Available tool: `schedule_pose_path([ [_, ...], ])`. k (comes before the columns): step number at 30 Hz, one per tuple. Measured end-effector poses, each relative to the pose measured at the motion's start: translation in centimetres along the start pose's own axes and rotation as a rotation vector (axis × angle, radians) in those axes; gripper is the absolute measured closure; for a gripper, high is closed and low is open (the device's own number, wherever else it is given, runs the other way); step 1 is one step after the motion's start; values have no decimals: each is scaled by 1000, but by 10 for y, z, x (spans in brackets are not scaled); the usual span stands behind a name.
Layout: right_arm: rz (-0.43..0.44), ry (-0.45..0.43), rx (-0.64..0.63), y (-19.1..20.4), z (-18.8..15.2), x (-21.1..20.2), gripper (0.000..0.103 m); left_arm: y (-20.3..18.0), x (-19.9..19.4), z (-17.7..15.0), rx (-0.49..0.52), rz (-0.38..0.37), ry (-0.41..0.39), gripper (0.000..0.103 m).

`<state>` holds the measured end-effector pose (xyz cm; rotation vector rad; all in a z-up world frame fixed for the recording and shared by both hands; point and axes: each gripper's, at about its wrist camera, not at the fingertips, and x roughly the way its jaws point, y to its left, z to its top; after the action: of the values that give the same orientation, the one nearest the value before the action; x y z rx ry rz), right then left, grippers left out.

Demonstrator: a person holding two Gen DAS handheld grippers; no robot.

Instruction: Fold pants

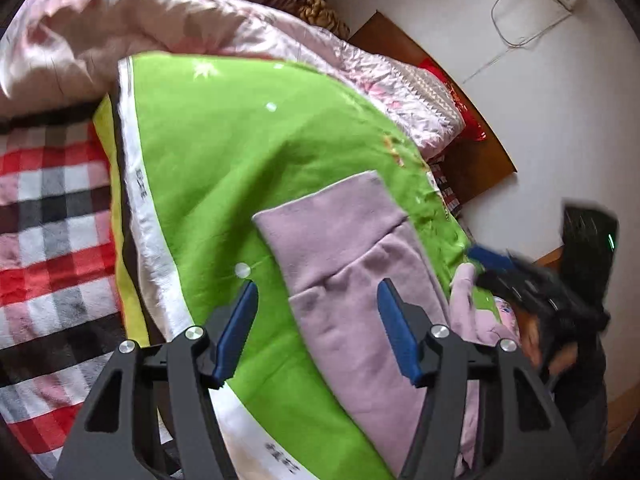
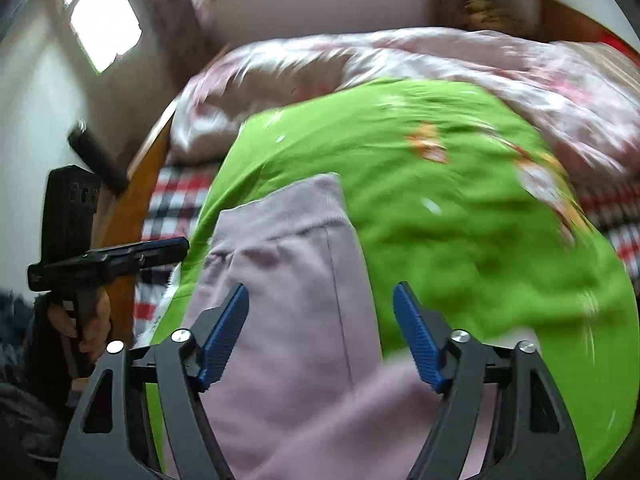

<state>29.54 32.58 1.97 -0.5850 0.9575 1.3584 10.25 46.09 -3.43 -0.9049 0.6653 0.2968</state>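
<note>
You're hovering both grippers, left [image 1: 318, 286] and right [image 2: 320, 290], jaws apart and empty, over lilac pants [image 1: 352, 280] lying on the green blanket [image 1: 224, 152], waistband pointing toward the pink quilt [image 1: 160, 16].

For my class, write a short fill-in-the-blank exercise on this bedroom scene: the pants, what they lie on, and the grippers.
1. The lilac pants lie on a bright ____ blanket.
2. Beside the blanket, the bed sheet has a red, white and black ____ pattern.
3. The pads on the left gripper and the right gripper are ____ in colour.
4. Both grippers are ____, with nothing clamped between their pads.

Missing words: green; checked; blue; open
</note>
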Motion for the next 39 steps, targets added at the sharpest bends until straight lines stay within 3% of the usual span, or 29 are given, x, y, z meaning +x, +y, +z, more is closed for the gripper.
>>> schedule_pose_path([
  [2,-3,70,17,-7,16,23,40,4,12,5,-21,-59,30,42],
  [5,43,152,43,-16,28,51,58,5,33,12,-19,-57,55,42],
  [7,61,159,20,-11,27,59,66,9,41,15,-35,-73,57,42],
  [8,58,152,1,-6,24,59,69,11,43,17,-42,-77,54,47],
  [9,32,139,-21,-2,21,60,73,11,41,17,-39,-65,50,80],
  [10,9,119,-37,1,17,58,75,11,41,18,-26,-42,42,96],
  [12,-33,73,-70,8,13,47,92,9,37,21,-22,-58,28,98],
  [15,-75,-24,-96,13,16,16,93,-10,15,26,59,-51,-62,98],
  [17,-85,-37,-93,12,21,11,93,-22,6,32,79,-49,-101,98],
  [20,-107,9,-74,5,25,31,92,-26,24,37,90,62,-60,98],
  [22,-83,105,-45,1,21,56,81,-15,43,34,65,145,2,90],
  [25,-26,69,46,-11,18,41,73,-1,37,29,29,156,-13,63],
  [26,5,33,82,-16,16,23,39,-3,25,26,36,193,-40,37],
  [27,9,4,94,-20,13,9,14,-6,14,25,47,224,-79,28],
  [29,2,-129,128,-32,3,-41,11,-27,-11,21,110,228,-141,28],
  [31,17,-223,195,-51,-16,-90,11,-65,-25,11,217,145,-142,26],
  [33,-40,-281,244,-66,-38,-122,11,-114,-23,-7,360,47,-88,12],
  [35,-130,-323,305,-80,-68,-151,11,-171,-6,-31,531,-34,0,7],
  [37,-212,-363,381,-92,-105,-176,11,-218,21,-55,677,-57,104,7],
  [39,-216,-399,458,-100,-140,-192,11,-259,54,-76,807,-40,193,7],
])
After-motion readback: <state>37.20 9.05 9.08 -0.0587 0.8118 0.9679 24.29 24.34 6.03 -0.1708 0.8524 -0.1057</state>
